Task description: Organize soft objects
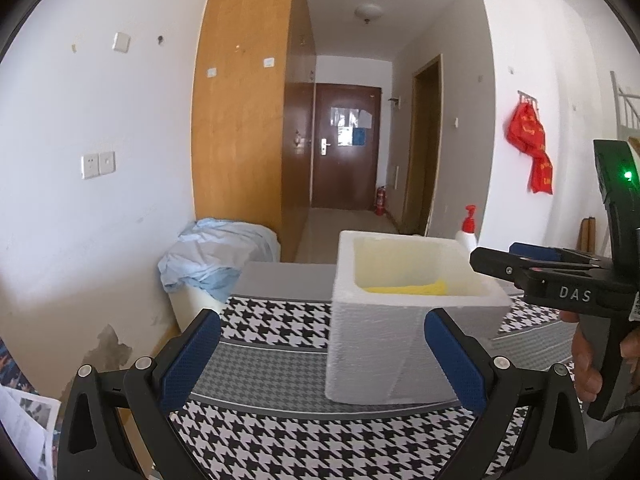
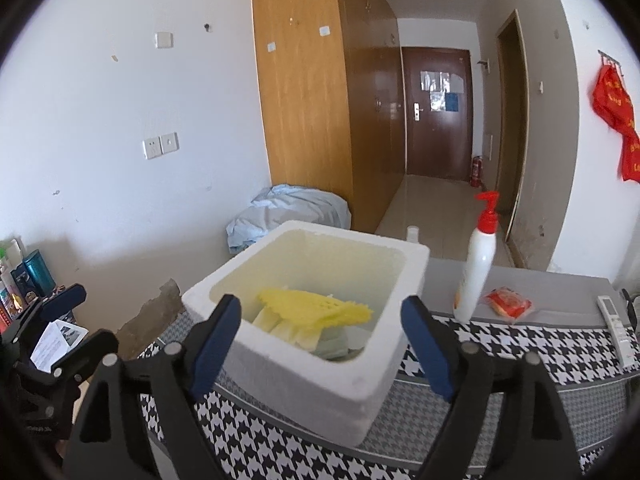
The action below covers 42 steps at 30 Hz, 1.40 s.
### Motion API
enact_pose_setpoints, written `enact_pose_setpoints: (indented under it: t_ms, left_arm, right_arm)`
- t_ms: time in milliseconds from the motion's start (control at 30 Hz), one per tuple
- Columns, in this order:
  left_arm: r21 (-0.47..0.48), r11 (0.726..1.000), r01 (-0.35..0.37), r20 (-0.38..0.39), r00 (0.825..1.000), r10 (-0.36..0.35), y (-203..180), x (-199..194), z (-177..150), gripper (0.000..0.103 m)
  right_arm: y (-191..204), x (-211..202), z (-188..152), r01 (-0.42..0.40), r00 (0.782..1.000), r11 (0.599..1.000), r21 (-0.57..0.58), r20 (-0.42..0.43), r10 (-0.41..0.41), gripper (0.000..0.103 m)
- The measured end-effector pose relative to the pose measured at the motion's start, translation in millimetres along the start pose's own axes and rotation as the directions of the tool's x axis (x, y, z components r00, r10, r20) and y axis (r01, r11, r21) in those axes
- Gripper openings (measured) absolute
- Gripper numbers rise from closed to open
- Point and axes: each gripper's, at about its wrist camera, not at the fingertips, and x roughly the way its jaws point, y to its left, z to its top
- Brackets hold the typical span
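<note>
Nearest, the right gripper (image 2: pixel 322 340) is seen with jaws spread wide and empty, above the near rim of the foam box (image 2: pixel 360 392); the left gripper (image 1: pixel 322 354) is likewise wide and empty. Within the box, a yellow mesh cloth (image 2: pixel 316 310) lies on pale soft items; a deposit is judged complete. Beyond, near the table's (image 2: pixel 560 292) far edge, a red packet (image 2: pixel 509 303) lies beside the lotion bottle (image 2: pixel 478 268); next, another soft item must be located and grasped.

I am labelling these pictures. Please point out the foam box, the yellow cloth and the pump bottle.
foam box (image 2: pixel 372 376), right wrist view, near wall.
yellow cloth (image 2: pixel 308 308), right wrist view, middle of cloth.
pump bottle (image 2: pixel 476 272), right wrist view, white body.
</note>
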Motion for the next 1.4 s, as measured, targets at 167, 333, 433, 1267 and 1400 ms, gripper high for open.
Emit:
enact_pose_setpoints:
  t_ms: [167,333,433,1267,1400]
  left_arm:
    - [0.008,1.0,0.016,0.009,1.0,-0.016,-10.9,-8.5,0.1,0.102]
    - [0.011,1.0,0.028,0.016,0.999,-0.028,-20.8,-15.9,-0.5,0.102]
    - [0.006,0.999,0.032,0.028,0.999,-0.033,-25.2,-20.9,0.2,0.102]
    - [0.009,0.999,0.053,0.126,0.991,-0.054,-58.8,-54.1,-29.9,0.102]
    - [0.009,0.999,0.05,0.142,0.989,-0.05,-61.5,-57.8,-34.9,0.102]
  right_arm:
    - [-4.8,-24.6,-7.5,0.007,0.999,1.0,0.017,0.039,-0.008,0.095]
    - [-7.5,-42.4,-12.4,0.023,0.998,1.0,0.019,0.064,-0.024,0.099]
    - [-7.0,-52.7,-16.5,0.027,0.996,1.0,0.011,0.082,-0.028,0.1]
    - [-8.2,-119.5,-92.7,0.104,0.978,0.995,0.008,0.18,-0.103,0.102]
    - [-9.8,-122.2,-99.9,0.107,0.977,0.994,0.024,0.185,-0.11,0.102]
